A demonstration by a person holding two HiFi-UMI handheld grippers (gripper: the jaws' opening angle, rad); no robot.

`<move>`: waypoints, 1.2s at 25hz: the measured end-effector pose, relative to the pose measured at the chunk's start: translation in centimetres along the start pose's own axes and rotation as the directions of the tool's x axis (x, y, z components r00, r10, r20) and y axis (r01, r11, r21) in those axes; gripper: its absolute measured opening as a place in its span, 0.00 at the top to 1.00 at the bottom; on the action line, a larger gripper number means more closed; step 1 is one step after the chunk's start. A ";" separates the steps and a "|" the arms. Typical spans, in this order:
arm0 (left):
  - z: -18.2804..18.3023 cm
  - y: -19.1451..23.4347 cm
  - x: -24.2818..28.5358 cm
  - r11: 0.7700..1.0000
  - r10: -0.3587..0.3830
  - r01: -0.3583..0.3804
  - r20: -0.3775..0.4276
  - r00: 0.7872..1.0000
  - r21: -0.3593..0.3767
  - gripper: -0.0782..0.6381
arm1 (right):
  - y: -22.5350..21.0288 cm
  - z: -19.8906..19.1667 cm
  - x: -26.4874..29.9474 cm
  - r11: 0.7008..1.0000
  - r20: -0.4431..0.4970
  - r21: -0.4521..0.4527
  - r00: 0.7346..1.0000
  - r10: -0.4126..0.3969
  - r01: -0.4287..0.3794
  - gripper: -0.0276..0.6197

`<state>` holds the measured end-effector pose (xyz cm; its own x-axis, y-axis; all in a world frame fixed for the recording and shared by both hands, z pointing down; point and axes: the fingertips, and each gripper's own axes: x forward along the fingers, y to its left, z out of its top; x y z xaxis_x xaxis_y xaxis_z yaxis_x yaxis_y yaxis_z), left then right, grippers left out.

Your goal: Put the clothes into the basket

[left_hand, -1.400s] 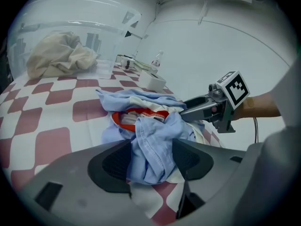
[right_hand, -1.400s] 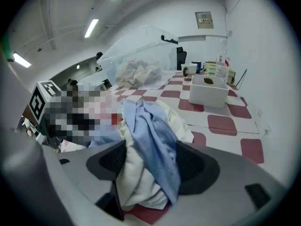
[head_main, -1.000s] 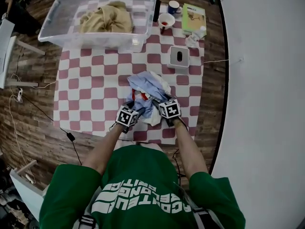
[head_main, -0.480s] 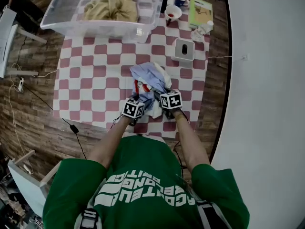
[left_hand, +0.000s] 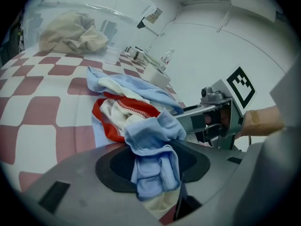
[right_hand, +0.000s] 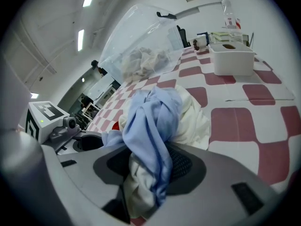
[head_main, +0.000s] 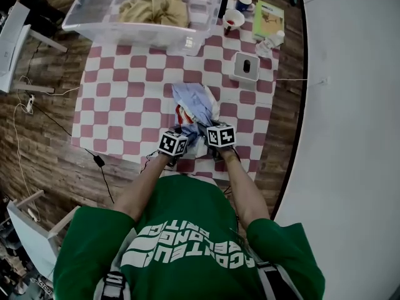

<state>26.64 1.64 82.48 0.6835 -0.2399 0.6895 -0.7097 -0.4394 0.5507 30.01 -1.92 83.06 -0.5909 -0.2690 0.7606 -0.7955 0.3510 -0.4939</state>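
Right gripper (head_main: 204, 127) has drawn nearer the left gripper (head_main: 181, 130). Both jaws have just been closing and pinch the crumpled light-blue, white and red clothes bundle (head_main: 195, 102) on the red-and-white checked tablecloth (head_main: 125, 105), well apart from the clear plastic basket (head_main: 134, 35). White lettering on the green shirt (head_main: 187, 230) is unreadable.

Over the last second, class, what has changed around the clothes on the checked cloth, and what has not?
The left tongs and right tongs have just been closing and now pinch the light-blue, white and red pile of clothes; the right tongs drew nearer the left. The beige garment stayed in the clear plastic basket, and the small white box did not move.
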 end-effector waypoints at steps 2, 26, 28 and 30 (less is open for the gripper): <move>0.2 -0.1 -0.7 1.000 0.004 -0.004 0.026 1.000 -0.002 0.62 | 0.9 0.3 -0.1 1.000 0.020 -0.007 1.000 0.009 -0.009 0.66; 12.4 2.6 -17.8 0.974 -0.036 -0.052 0.377 0.925 0.220 0.64 | 16.8 16.4 -5.1 0.942 0.377 -0.310 0.926 -0.002 0.128 0.68; 14.2 3.1 -19.7 0.966 -0.046 -0.058 0.389 0.920 0.253 0.64 | 18.5 18.5 -5.5 0.934 0.411 -0.324 0.911 -0.005 0.151 0.68; 15.7 3.4 -21.5 0.957 -0.060 -0.059 0.393 0.917 0.285 0.64 | 20.1 20.3 -6.0 0.928 0.440 -0.331 0.898 -0.007 0.170 0.68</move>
<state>12.17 -8.29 62.16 0.7371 -0.5339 0.4143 -0.6707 -0.6530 0.3518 14.84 -11.45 59.98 -0.5838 -0.6386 0.5013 -0.7942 0.5773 -0.1895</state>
